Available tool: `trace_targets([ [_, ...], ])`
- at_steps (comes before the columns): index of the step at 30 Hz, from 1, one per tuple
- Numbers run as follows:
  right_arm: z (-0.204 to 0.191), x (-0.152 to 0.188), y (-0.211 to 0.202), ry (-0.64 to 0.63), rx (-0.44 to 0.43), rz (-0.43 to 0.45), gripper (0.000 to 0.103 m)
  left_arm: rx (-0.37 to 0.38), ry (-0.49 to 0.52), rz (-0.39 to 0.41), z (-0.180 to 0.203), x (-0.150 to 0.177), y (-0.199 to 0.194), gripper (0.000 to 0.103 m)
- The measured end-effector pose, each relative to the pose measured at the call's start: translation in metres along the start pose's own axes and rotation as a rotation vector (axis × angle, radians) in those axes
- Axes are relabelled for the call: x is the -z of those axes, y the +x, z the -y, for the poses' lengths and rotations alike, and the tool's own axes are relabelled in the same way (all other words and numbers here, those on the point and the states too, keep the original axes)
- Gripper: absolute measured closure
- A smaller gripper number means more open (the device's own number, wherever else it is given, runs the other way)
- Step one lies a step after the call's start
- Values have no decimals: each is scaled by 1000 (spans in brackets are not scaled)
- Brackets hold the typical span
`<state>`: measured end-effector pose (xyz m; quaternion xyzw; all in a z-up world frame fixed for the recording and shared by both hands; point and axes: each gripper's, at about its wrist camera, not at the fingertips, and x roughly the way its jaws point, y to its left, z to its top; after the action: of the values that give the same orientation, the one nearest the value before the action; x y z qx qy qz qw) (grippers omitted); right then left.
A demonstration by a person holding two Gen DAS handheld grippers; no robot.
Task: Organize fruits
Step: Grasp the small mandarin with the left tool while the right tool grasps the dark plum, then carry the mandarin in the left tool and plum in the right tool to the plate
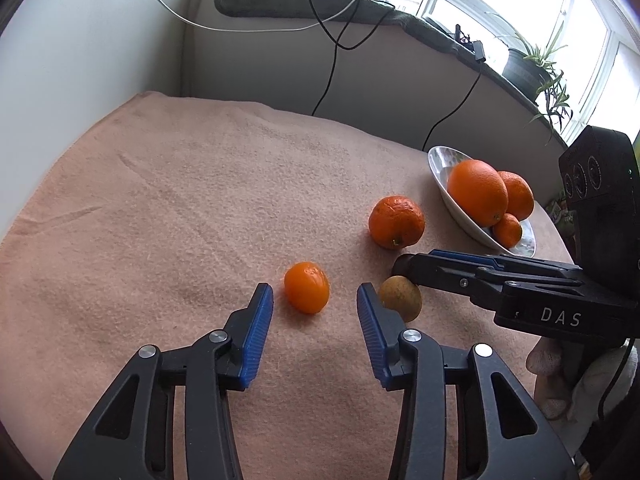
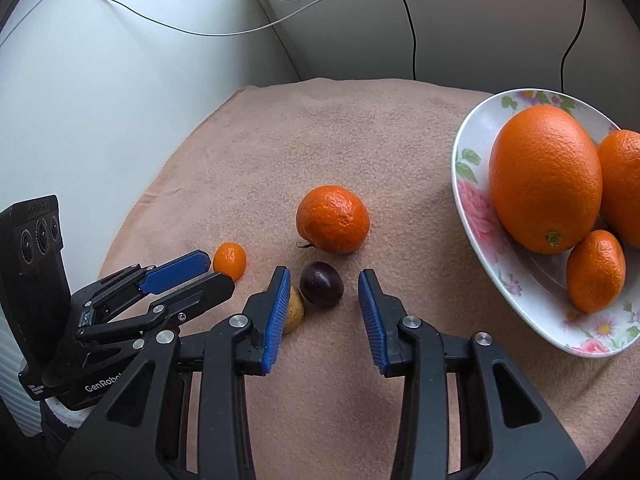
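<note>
Where it shows, right tongs (image 1: 402, 270) read "DAS".

We see bare cloth on the desk (image 1: 160, 208) at left; the bowl (image 2: 472, 216) and crowded fruit block the right.

From where I watch, a peach towel (image 1: 180, 208) covers the table; pale wall (image 1: 100, 40) at ten o'clock, cables (image 1: 332, 60) hanging at twelve, bright windows (image 1: 520, 8) and potted plant (image 1: 536, 64) on the sill at two
</note>
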<state>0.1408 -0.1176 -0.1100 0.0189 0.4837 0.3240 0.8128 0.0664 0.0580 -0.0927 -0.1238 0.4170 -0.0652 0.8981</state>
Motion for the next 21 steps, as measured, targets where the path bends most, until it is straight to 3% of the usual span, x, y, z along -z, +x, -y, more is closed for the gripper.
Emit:
trace_targets([
  [6,-6,-2,4,13,-43,-24,66,3,-3,-22,-2,0,5,66],
  [13,23,-1,8,170,-129,-44,76,11,-13,-32,-5,-1,9,74],
  [21,11,-4,13,131,-117,-61,76,5,-5,-32,-3,-3,11,80],
])
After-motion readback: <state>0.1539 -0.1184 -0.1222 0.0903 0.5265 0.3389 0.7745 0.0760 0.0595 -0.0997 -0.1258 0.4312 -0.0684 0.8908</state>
